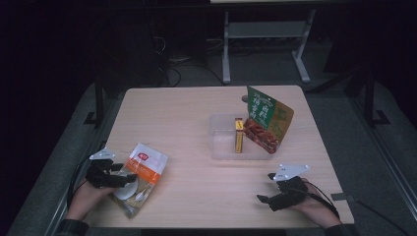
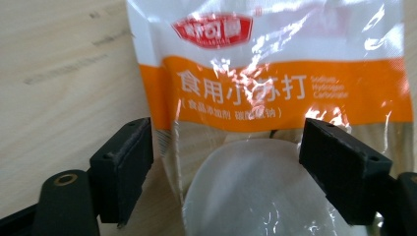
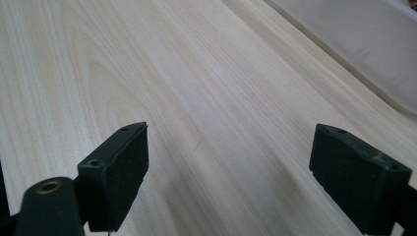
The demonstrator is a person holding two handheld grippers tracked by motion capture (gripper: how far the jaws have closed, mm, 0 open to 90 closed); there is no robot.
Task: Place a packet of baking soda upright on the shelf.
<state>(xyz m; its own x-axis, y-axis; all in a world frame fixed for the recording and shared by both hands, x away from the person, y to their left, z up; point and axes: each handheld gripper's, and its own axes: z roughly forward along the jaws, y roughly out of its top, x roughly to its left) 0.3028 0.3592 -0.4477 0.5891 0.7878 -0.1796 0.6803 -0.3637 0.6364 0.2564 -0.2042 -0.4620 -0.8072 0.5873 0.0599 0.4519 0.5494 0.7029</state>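
- The left hand-held gripper [image 1: 125,178] rests low at the near left of the bench [image 1: 187,113], its jaws spread wide apart.
- A white and orange pouch [image 1: 141,174] lies flat on the bench between those jaws; in the left gripper view the pouch [image 2: 275,88] sits in the gap, and the pads do not press on it.
- The pouch has a red logo at the top, an orange band with white writing, and a clear lower part showing white powder.
- The right hand-held gripper [image 1: 268,189] rests at the near right of the bench, well apart from the pouch, jaws wide apart over bare wood with nothing between them.
- A clear tub [image 1: 221,147] stands right of the middle of the bench, beyond the right hand-held gripper.
- In the tub a green and orange bag [image 1: 268,120] leans upright at its right end, and a slim yellow box [image 1: 239,135] lies just beside the bag.
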